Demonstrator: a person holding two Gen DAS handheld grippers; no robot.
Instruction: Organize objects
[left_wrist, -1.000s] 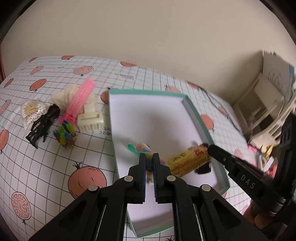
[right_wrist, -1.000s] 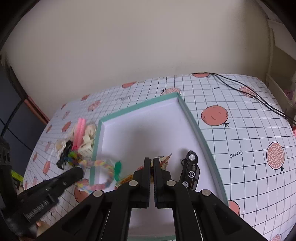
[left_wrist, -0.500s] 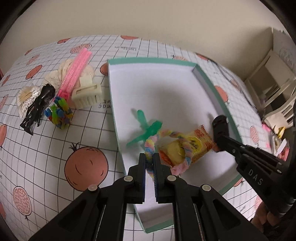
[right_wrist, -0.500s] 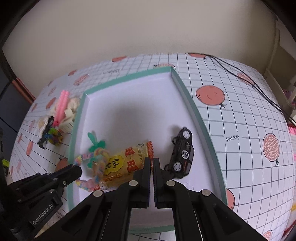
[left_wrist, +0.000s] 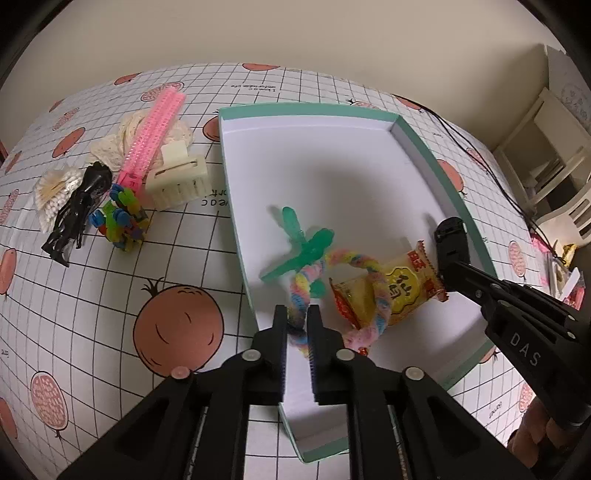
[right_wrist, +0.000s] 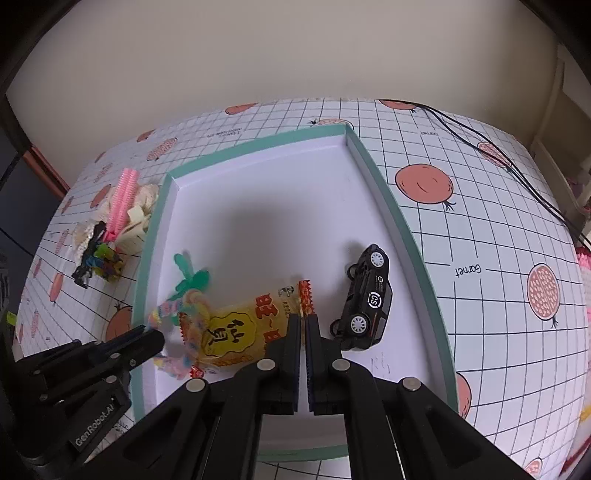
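The left tool (left_wrist: 296, 325) is pinching the rainbow rope toy (left_wrist: 306, 284) inside the green-rimmed box (left_wrist: 424, 144), the right tool (right_wrist: 305, 334), nearly together, is nipping the snack packet (right_wrist: 240, 328) there, so releasing both probably comes next, before fetching worktop (left_wrist: 110, 314) items.

Both views look steeply down and forward from close above the green-rimmed box (left_wrist: 424, 147) on the checked tablecloth (left_wrist: 110, 314), each facing the beige wall behind it. The left wrist view sits over the box's near left corner, taking in the box's interior and the cloth left of the box. The right wrist view sits over the box's near edge, further right, taking in the box's interior (right_wrist: 258, 199) and the cloth right of the box. They share the whole box interior, and each catches the other gripper at the frame's lower outer corner.
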